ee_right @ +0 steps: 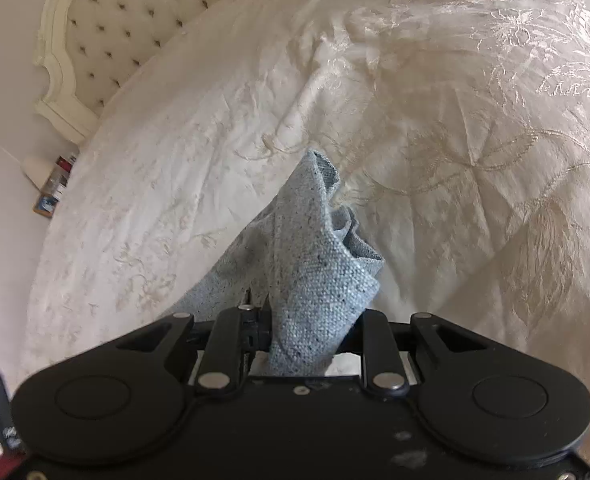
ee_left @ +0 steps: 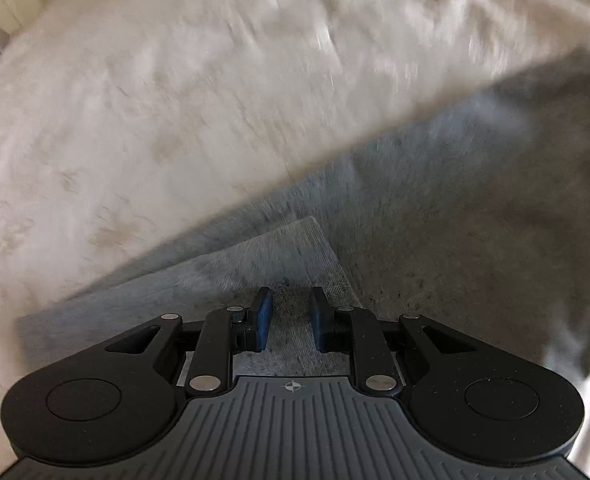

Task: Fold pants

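Note:
The pants (ee_left: 455,240) are grey-blue woven cloth lying on a white bedspread (ee_left: 155,100). In the left wrist view one flat layer with a square corner (ee_left: 235,280) runs out from the left gripper (ee_left: 291,314). Its blue pads (ee_left: 263,316) stand narrowly apart with a ribbed strip of that cloth between them, so it is shut on the pants. In the right wrist view a bunched fold of the pants (ee_right: 311,264) rises out of the right gripper (ee_right: 307,320), which is shut on it. The cloth hides the right gripper's fingertips.
The embroidered white bedspread (ee_right: 455,120) fills both views. A cream tufted headboard (ee_right: 107,32) stands at the upper left. Small boxes and a white object (ee_right: 55,184) sit beside the bed at the left edge. The left wrist view is blurred by motion.

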`<state>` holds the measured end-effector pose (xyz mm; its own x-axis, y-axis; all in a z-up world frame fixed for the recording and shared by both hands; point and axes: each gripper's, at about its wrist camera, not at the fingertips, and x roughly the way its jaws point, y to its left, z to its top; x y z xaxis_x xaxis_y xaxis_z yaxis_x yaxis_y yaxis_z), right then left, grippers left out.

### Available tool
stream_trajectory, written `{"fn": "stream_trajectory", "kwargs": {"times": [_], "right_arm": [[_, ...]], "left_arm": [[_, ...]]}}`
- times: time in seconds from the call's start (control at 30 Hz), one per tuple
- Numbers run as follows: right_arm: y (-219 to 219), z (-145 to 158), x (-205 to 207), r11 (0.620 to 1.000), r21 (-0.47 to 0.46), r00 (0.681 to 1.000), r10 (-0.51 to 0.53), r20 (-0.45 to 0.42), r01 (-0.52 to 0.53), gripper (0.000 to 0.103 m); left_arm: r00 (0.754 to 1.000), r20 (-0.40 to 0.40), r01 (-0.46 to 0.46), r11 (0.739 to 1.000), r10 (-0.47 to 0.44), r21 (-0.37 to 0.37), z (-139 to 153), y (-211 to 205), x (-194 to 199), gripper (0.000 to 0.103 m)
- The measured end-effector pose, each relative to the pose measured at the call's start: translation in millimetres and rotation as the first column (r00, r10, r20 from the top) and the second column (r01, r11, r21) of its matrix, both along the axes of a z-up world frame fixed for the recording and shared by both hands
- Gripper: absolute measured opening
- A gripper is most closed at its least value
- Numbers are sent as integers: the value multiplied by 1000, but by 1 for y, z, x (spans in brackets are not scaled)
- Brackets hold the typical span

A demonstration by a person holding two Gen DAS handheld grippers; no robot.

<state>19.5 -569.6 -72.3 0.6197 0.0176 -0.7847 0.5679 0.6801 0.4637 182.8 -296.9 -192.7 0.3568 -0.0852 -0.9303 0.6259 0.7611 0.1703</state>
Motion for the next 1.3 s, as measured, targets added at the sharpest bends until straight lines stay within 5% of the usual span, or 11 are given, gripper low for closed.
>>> {"fn": "stream_trajectory", "kwargs": {"times": [0.17, 0.27, 0.5, 0.83, 1.03, 1.3], "right_arm": [[4, 1, -5, 1000, -21, 1000, -1, -18, 1, 23], [11, 12, -5, 999, -50, 1000, 1, -10, -1, 23], [51, 58, 9, 981, -188, 998, 55, -4, -55, 24], [191, 144, 55, 894, -407, 976, 216, 27, -187, 24], [326, 143, 101, 800, -486, 913, 408, 10, -352, 25], [509, 4, 140, 524, -537, 732, 607, -309, -661, 25]], "left_arm": [[997, 8, 79, 995, -80, 62, -11, -12, -1, 18], [998, 5, 63, 998, -63, -1, 5, 3, 0, 19], [988, 30, -140, 971, 148, -196, 48, 91, -13, 21], [973, -40, -231, 934, 229, -272, 67, 221, -6, 21], [967, -16, -248, 929, 254, -275, 77, 289, 12, 21], [947, -22, -317, 916, 321, -246, 74, 360, 26, 21]]}}
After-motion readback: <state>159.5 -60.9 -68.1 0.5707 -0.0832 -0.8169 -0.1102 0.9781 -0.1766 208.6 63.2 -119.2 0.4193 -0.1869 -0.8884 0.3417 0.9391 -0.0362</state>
